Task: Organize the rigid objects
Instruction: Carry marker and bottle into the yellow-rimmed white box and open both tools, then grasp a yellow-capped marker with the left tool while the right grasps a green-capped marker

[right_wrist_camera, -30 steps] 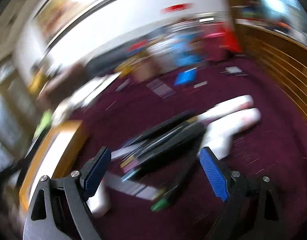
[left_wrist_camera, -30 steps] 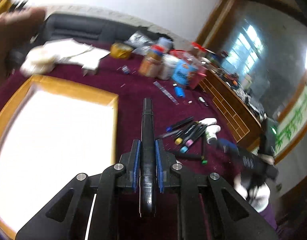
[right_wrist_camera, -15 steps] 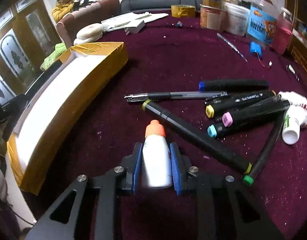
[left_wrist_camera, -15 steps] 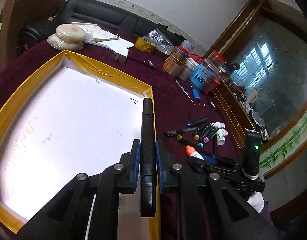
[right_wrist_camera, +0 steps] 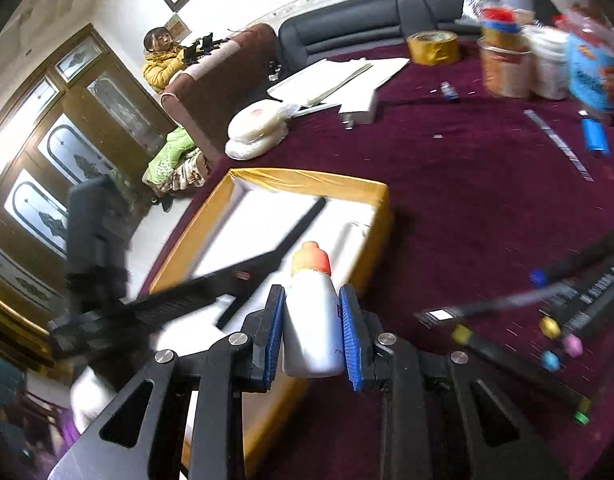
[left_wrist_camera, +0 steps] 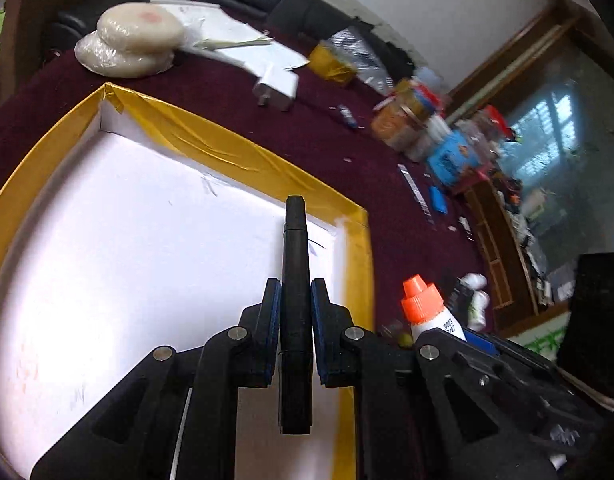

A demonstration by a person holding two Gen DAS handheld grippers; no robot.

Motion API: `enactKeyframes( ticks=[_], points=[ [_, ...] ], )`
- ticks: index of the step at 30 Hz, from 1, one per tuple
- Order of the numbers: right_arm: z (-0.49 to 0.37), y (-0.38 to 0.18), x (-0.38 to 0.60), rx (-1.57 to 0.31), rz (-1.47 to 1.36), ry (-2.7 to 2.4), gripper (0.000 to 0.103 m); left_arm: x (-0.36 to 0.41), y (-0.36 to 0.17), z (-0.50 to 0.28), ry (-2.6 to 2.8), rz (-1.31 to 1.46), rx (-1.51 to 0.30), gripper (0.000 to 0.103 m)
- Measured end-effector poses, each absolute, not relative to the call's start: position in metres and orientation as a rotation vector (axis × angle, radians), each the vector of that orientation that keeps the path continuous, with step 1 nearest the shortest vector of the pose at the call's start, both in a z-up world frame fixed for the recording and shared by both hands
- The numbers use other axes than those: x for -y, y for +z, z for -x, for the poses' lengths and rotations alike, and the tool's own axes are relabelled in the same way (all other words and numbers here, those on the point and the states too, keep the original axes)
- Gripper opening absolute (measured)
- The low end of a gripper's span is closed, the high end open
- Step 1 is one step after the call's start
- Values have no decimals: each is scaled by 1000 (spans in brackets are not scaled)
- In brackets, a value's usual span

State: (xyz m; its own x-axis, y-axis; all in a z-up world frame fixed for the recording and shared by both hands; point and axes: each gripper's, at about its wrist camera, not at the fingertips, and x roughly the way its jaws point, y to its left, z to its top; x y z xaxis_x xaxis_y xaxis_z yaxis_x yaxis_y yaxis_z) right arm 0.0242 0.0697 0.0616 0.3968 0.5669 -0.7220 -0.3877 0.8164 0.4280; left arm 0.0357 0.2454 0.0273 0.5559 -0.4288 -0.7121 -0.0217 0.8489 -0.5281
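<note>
My left gripper is shut on a black marker and holds it over the white floor of the yellow-rimmed box. My right gripper is shut on a white bottle with an orange cap, held at the box's near right corner. The bottle also shows at the right of the left wrist view. The left gripper and its marker cross the box in the right wrist view. Several markers and pens lie on the maroon tablecloth to the right.
Jars and containers, a tape roll, papers and a white charger, a wrapped round cake and a blue lighter sit on the table's far side. A person sits behind at the left.
My right gripper closed on the white bottle, lifted it from the cloth and carried it left to the box corner. My left gripper moved the marker further over the box.
</note>
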Motion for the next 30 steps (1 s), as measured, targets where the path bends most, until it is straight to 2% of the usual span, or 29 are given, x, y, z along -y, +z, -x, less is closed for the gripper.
enactKeyframes(
  ticks=[10, 13, 18, 21, 23, 24, 26, 30],
  points=[
    [-63, 40, -110, -1047, -136, 501, 25, -261, 8, -48, -240, 621, -967, 12],
    [-67, 37, -107, -1058, -147, 483, 27, -263, 13, -45, -243, 629, -957, 18],
    [-61, 53, -98, -987, -136, 475, 38, -268, 31, -31, -215, 617, -923, 48],
    [-49, 70, -78, -925, -155, 479, 39, -265, 44, -21, -213, 613, -902, 50],
    [-35, 83, -56, -852, -149, 450, 41, -257, 56, -12, -238, 596, -891, 55],
    [-29, 89, -45, -818, -149, 432, 43, -253, 60, -9, -251, 593, -889, 58],
    [-15, 97, -19, -751, -157, 386, 59, -240, 68, -3, -288, 585, -885, 61],
    [3, 99, 46, -663, -206, 268, 63, -190, 79, 3, -359, 476, -905, 64]
  ],
)
